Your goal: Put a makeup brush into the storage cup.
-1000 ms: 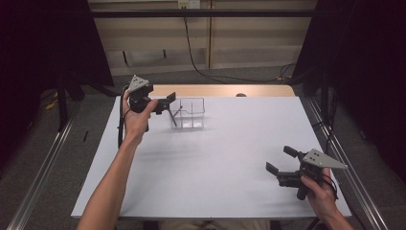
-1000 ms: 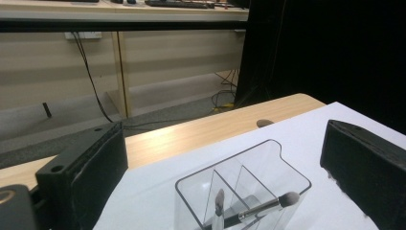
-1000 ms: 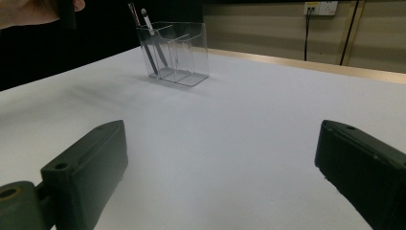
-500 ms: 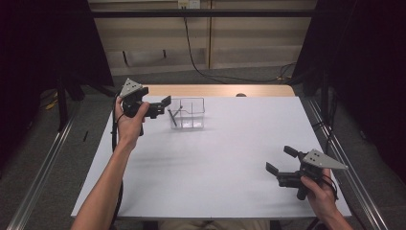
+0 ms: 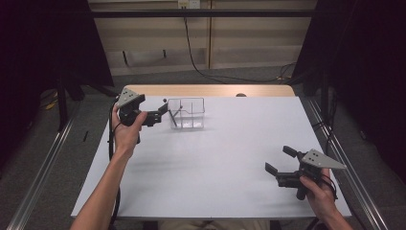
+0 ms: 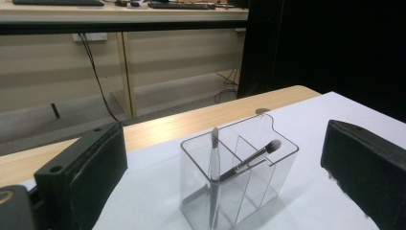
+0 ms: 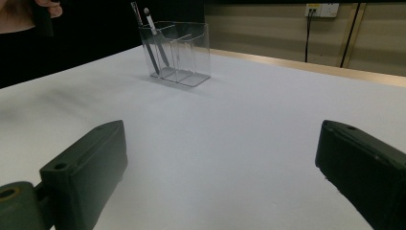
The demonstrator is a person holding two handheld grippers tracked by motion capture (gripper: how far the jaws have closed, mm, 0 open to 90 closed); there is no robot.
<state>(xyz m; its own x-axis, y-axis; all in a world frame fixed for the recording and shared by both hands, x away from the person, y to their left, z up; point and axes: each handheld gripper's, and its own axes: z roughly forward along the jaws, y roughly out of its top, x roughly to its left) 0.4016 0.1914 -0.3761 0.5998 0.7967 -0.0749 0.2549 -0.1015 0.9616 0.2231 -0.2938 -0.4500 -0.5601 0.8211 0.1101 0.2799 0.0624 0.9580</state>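
Spanning the scene, a white table (image 5: 210, 158) carries a clear organizer (image 5: 186, 113) at its far left, two brushes (image 6: 214, 165) inside. Left gripper (image 5: 163, 111) beside it and right gripper (image 5: 277, 160) near front-right gape, empty.

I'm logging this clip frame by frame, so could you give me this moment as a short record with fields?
surface: white table
container: clear divided organizer, upright at the far left part of the table
contents: two makeup brushes, bristles up, in the compartment at the end nearest the left gripper
left gripper: open, empty, beside the organizer
right gripper: open, empty, over the table's near right part
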